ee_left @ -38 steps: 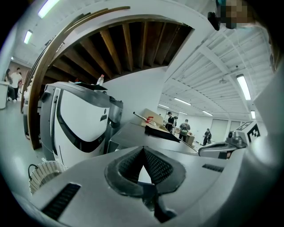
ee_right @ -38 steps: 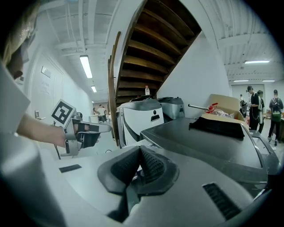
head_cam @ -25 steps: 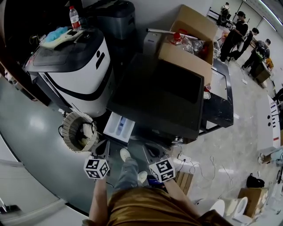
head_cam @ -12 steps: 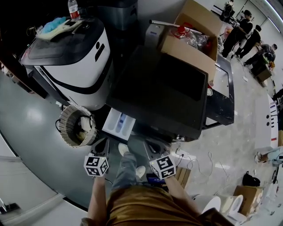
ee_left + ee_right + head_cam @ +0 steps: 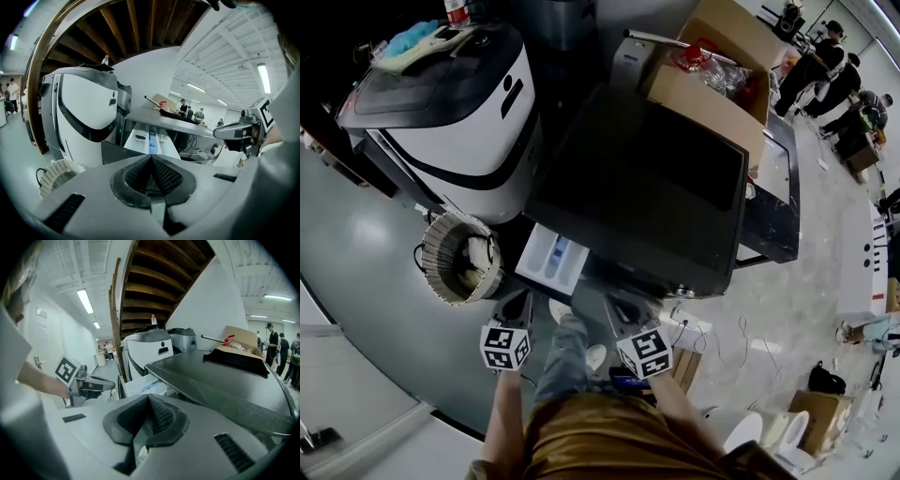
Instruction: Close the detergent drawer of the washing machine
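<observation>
Drawer (image 5: 551, 262) jutting open from washer (image 5: 647, 187) front. Left hand-held gripper (image 5: 523, 300) and right hand-held gripper (image 5: 617, 307) held near it, both pressed together on nothing.

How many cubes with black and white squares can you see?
2. One black-and-white marker cube sits on the left gripper, at the head view's lower left; the other sits on the right gripper beside it. None seems hidden.

Left marker cube (image 5: 505, 347): black-and-white square code, no letters or digits
Right marker cube (image 5: 644, 354): same kind of code, no lettering
White machine (image 5: 478, 122): small dark marks on front, too small to read
Detergent drawer (image 5: 551, 262): no legible marking
Legible text: none found
</observation>
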The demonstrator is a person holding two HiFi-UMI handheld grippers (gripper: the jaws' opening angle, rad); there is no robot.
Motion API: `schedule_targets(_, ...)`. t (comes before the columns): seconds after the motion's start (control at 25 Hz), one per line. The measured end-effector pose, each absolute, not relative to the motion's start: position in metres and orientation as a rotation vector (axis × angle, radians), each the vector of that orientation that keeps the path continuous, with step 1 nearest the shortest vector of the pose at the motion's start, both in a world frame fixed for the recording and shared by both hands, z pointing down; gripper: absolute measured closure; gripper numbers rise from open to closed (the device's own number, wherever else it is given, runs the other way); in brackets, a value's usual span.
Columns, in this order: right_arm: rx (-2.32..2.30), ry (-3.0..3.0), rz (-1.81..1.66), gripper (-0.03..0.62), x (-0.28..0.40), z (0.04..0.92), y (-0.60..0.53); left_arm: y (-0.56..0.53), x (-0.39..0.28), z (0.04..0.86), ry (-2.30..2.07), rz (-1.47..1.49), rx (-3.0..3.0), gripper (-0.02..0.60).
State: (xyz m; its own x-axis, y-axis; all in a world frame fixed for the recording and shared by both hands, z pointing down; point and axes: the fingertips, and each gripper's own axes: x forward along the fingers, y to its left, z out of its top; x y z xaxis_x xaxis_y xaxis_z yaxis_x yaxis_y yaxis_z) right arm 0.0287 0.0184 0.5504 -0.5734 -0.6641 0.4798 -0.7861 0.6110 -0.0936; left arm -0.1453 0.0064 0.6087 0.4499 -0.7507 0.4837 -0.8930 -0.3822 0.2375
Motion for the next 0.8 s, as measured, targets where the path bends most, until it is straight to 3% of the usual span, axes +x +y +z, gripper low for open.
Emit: schedule_targets(0.8,1.131,-2.436,0.463,0.582,0.019,0.563,0.015,0.006,-0.135,0.622,-1.306,0.449,2.267,0.557)
